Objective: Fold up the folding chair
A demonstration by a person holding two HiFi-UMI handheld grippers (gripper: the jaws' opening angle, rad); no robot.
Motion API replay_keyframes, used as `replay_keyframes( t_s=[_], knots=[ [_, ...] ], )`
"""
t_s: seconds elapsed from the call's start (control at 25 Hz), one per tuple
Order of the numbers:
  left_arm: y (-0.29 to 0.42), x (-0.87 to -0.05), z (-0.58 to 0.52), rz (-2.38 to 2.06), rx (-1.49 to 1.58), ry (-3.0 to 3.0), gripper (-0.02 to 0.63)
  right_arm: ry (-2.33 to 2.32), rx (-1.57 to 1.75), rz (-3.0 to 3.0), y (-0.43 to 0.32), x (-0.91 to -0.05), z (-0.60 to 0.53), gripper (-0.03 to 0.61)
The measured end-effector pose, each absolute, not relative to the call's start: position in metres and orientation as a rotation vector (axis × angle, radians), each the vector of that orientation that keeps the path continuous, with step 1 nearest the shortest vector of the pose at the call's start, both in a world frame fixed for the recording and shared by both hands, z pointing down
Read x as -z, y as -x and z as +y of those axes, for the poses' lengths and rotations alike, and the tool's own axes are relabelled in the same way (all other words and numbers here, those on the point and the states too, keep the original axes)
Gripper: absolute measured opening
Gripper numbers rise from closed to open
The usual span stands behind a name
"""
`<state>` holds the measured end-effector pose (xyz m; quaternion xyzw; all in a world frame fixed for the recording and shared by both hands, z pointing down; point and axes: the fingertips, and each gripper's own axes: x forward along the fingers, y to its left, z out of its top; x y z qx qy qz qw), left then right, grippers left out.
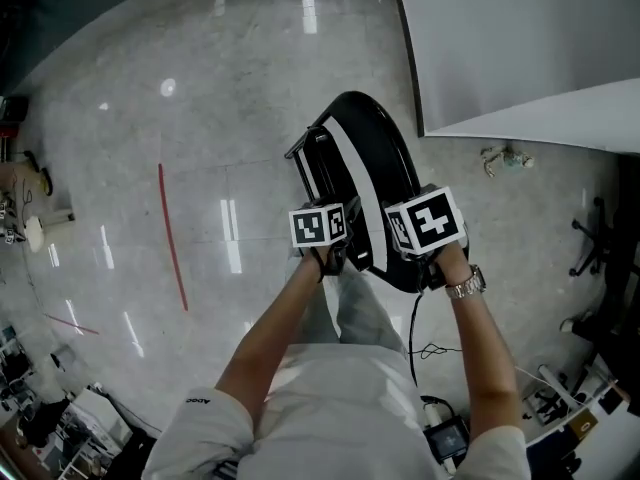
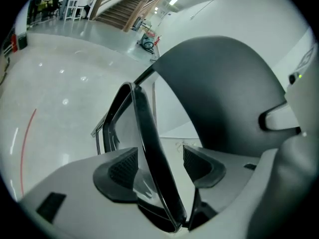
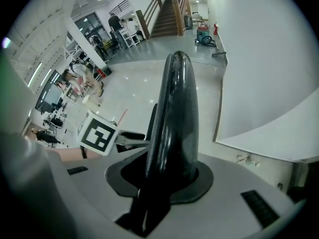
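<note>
Black folding chair (image 1: 365, 158) stands on the grey floor (image 1: 200, 118) just beyond the person. Right tongs (image 3: 169, 178) pinch its rounded panel edge; left tongs (image 2: 159, 166) sit spread around a frame bar (image 2: 147, 138).

1. Sleeve (image 1: 205, 408): a short line of small white print sits near its hem. It appears upside-down in the head view, and the letters are too small to read with certainty.
2. Left marker cube (image 1: 318, 226), on the left gripper (image 2: 158, 169): its faces carry square black-and-white block patterns. These are codes, not letters or numbers. One face also shows in the right gripper view.
3. Right marker cube (image 1: 428, 220), on the right gripper (image 3: 169, 178): it has the same kind of black-and-white block pattern, with no readable characters.
4. No other text, brand, number or sign can be read in any view.
</note>
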<state>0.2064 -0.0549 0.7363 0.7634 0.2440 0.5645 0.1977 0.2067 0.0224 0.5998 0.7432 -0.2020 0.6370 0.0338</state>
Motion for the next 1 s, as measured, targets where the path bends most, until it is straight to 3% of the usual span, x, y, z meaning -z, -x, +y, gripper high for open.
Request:
replay_keyframes(
  t_s=[0.48,0.72,1.0],
  knots=[
    [-0.265,-0.526,-0.029,2.071,-1.047,-2.409,0.287,-2.313,-1.96,-0.73,-0.19,-0.585,0.002,0.107],
    [-0.263,-0.494,-0.01,2.859,-0.854,-2.219,0.285,-2.316,-1.971,-0.729,-0.184,-0.579,-0.021,0.112],
    [-0.26,-0.514,-0.02,3.763,-0.809,-1.548,0.275,-2.335,-1.982,-0.688,-0.188,-0.578,-0.033,0.112]
  ],
)
